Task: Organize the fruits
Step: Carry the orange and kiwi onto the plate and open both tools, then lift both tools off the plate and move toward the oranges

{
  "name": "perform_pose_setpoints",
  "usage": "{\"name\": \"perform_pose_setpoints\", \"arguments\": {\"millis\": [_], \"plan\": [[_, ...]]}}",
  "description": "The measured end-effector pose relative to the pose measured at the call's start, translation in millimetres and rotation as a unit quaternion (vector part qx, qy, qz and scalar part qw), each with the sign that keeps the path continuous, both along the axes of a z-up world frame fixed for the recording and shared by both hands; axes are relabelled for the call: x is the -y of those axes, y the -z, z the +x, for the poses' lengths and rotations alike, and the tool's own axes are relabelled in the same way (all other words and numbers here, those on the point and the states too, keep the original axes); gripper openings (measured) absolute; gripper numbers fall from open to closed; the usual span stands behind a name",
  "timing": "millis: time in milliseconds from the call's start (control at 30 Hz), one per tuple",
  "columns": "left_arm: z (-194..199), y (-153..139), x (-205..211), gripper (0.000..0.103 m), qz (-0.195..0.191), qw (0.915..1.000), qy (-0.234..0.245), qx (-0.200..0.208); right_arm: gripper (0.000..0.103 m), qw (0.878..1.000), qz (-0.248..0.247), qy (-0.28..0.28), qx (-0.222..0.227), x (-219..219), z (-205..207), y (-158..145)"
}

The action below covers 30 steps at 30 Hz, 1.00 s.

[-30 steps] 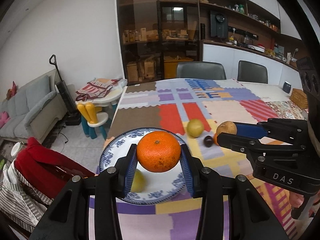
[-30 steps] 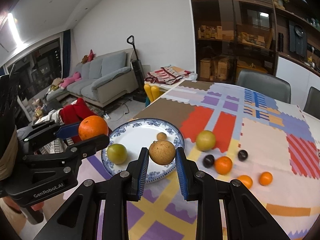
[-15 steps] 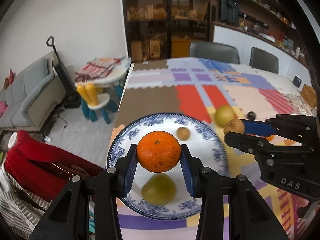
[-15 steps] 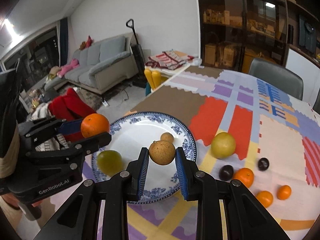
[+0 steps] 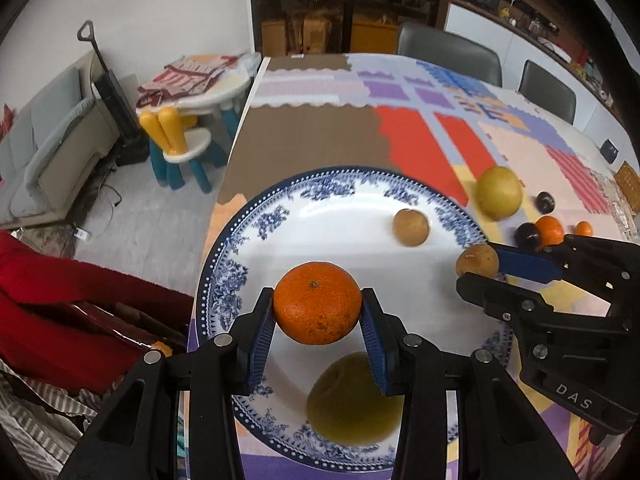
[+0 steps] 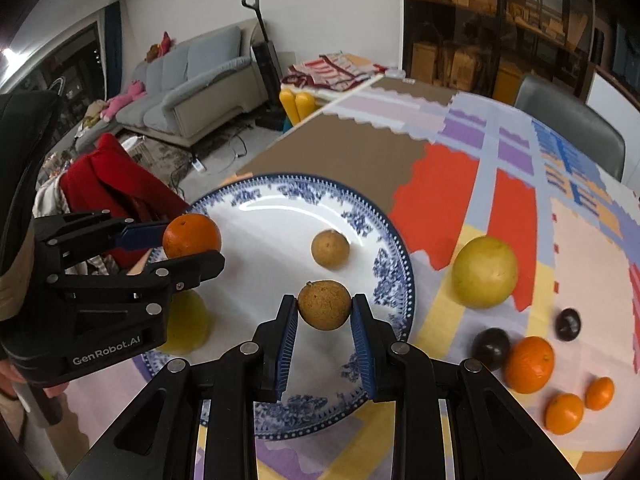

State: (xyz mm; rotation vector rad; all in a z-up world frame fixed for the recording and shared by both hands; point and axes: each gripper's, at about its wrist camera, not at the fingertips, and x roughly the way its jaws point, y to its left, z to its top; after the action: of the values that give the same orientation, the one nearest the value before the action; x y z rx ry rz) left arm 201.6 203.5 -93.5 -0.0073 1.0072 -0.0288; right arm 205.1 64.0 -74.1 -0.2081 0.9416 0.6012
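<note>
My left gripper (image 5: 318,314) is shut on an orange (image 5: 317,303) and hangs over the near left part of a blue-and-white plate (image 5: 256,224). Below it on the plate lies a yellow-green fruit (image 5: 354,398). My right gripper (image 6: 324,312) is shut on a small brown fruit (image 6: 324,305) above the plate (image 6: 260,200), towards its right rim. A second small brown fruit (image 6: 330,248) rests on the plate. Right of the plate on the cloth lie a yellow-green fruit (image 6: 484,271), two dark plums (image 6: 490,348), an orange (image 6: 529,364) and two small mandarins (image 6: 564,414).
The plate sits near the left edge of a table with a patchwork cloth (image 5: 320,136). Beyond that edge are a red garment (image 5: 60,304), a child's chair (image 5: 180,152) and a sofa (image 6: 192,88). Grey chairs (image 5: 448,54) stand at the far side.
Both grippers have come down and forward over the plate, each still holding its fruit. The plate now fills much more of both views.
</note>
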Motion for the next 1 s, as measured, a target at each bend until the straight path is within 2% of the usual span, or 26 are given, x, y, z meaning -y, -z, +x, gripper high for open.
{"name": "perform_pose_setpoints", "arguments": {"millis": [300, 367, 467, 667, 1000], "plan": [[3, 3, 1, 0.042, 0.0, 0.9999, 0.002, -0.011, 0.029, 1.0, 0.002, 0.002, -0.009, -1, 3, 7], [1, 1, 1, 0.05, 0.004, 1.0, 0.001, -0.009, 0.031, 1.0, 0.006, 0.002, -0.01, 0, 3, 6], [-4, -6, 5, 0.057, 0.012, 0.9999, 0.003, 0.004, 0.036, 1.0, 0.007, 0.004, -0.005, 3, 0, 3], [-22, -24, 17, 0.058, 0.044, 0.9987, 0.002, 0.025, 0.036, 1.0, 0.017, 0.01, 0.011, 18, -11, -11], [-67, -70, 50, 0.061, 0.046, 0.9941, 0.009, 0.097, 0.036, 0.996, 0.037, 0.028, 0.079, 59, -48, -52]]}}
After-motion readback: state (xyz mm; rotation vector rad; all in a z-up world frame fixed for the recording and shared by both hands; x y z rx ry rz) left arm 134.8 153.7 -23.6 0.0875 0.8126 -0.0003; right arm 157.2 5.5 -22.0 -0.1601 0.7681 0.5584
